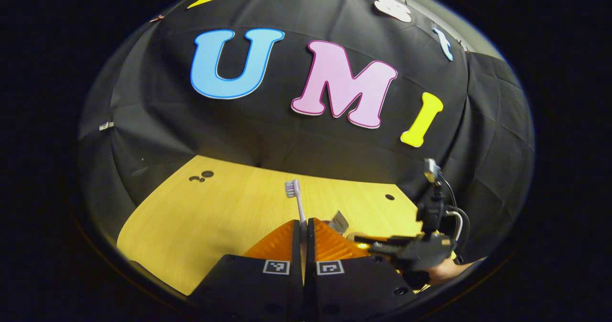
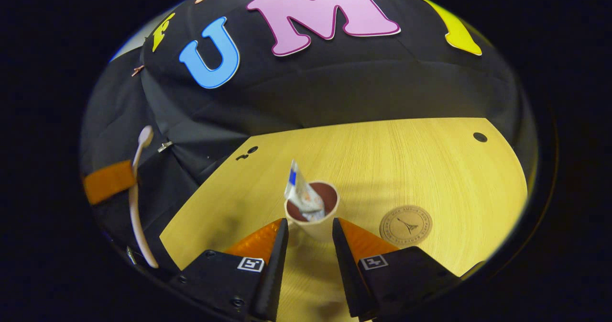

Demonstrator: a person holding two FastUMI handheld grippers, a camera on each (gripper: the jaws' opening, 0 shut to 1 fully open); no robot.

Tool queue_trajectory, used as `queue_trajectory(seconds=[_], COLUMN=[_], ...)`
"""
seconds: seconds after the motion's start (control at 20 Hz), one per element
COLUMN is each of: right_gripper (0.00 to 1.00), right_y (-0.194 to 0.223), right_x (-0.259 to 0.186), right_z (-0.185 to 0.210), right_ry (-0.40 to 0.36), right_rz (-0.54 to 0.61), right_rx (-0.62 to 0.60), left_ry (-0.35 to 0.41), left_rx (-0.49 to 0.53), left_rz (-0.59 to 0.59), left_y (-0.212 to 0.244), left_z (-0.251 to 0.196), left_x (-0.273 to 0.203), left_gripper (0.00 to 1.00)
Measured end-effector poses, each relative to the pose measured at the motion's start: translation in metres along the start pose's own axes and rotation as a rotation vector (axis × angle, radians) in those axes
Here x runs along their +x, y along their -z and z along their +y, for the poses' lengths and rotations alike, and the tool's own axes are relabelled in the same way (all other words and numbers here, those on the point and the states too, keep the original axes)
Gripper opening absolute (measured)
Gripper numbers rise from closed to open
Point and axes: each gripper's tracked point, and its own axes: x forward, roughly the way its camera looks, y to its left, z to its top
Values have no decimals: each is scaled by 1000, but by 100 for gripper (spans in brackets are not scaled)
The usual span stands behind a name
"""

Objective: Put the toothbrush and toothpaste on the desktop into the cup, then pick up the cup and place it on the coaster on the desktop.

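Our left gripper (image 1: 303,226) pinches the toothbrush (image 1: 296,198), light and stiff, held up over the desk (image 1: 201,216). Our right gripper (image 2: 310,228), half open, flanks the cup (image 2: 313,216) holding the toothpaste (image 2: 299,193); we judge it thin, crushable, best gripped mid-wall; coaster (image 2: 405,225) just right

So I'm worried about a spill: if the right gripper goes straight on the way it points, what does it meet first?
Most likely the cup, which stands just ahead between the open right gripper's fingertips, the toothpaste upright inside it. The coaster lies off to the side, outside that line.
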Motion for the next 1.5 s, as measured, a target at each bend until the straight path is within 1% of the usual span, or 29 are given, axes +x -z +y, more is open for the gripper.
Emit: queue_trajectory(seconds=[0.15, 0.25, 0.3, 0.45, 0.6, 0.75, 0.95, 1.1, 1.2, 1.35, 1.5], right_gripper=[57, 57, 57, 57, 57, 57, 57, 57, 57, 57, 57], right_y=[28, 48, 56, 86, 105, 113, 121, 130, 135, 139, 143], right_x=[-32, -51, -60, -86, -102, -119, -147, -168, -176, -181, -185], right_z=[0, -5, -7, -1, -6, -20, -48, -64, -74, -77, -75], right_ry=[-9, -2, 12, 21, 66, 122, 234, 313, 367, 399, 411], right_rz=[49, 81, 92, 127, 138, 130, 96, 76, 61, 48, 44], right_rx=[-5, 9, 31, 142, 183, 223, 254, 298, 301, 331, 337], left_ry=[30, 55, 65, 115, 157, 167, 158, 182, 190, 194, 170], left_rx=[18, 37, 46, 71, 88, 69, 74, 119, 163, 196, 243], left_rz=[-50, -86, -110, -184, -232, -259, -238, -227, -211, -172, -127], left_y=[-29, -44, -53, -75, -83, -85, -64, -42, -28, -1, 27], left_z=[-7, -14, -17, -34, -48, -53, -51, -55, -54, -54, -48], left_x=[27, 45, 53, 75, 99, 124, 160, 179, 188, 197, 204], left_gripper=[6, 6, 6, 6, 6, 6, 6, 6, 6, 6, 6])
